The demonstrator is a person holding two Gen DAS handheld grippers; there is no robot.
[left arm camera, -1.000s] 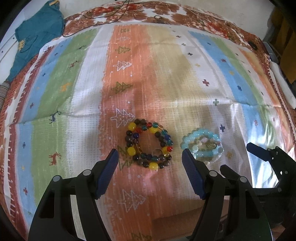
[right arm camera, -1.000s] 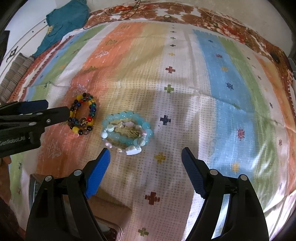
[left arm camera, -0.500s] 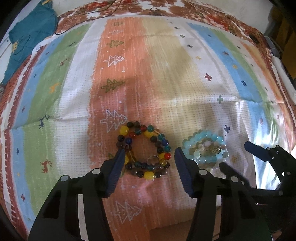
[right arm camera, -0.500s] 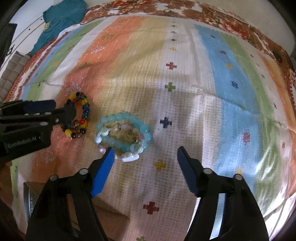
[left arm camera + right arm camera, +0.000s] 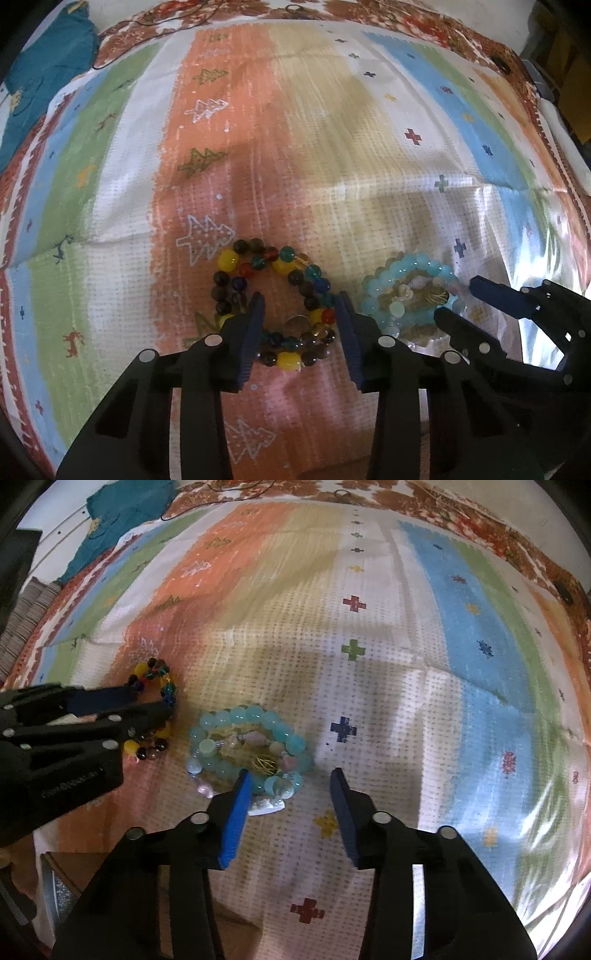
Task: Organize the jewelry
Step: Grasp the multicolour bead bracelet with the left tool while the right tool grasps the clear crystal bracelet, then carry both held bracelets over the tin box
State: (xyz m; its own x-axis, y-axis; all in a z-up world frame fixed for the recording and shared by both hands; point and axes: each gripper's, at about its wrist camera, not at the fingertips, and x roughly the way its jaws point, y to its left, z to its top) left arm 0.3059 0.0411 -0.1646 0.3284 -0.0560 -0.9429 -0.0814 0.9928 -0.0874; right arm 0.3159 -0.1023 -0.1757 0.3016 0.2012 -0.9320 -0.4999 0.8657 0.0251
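A multicoloured bead bracelet pile point(image 5: 275, 295) with yellow, dark and teal beads lies on the striped cloth; it also shows in the right wrist view point(image 5: 153, 686). My left gripper point(image 5: 299, 306) is open, its fingers straddling the near half of that pile. A pale blue bead bracelet pile point(image 5: 251, 749) with a gold wire charm lies just right of it, also in the left wrist view point(image 5: 406, 295). My right gripper point(image 5: 290, 782) is open, its left finger at the pile's near edge, its right finger beside it over bare cloth.
The striped cloth point(image 5: 332, 147) with tree and cross motifs covers the surface. A teal garment point(image 5: 40, 77) lies at the far left. A brown box edge point(image 5: 74, 871) shows at the lower left of the right wrist view.
Both grippers moved forward and down toward the bracelets and their jaws narrowed. The left fingers now straddle the multicoloured pile; the right left finger reached the pale blue pile.
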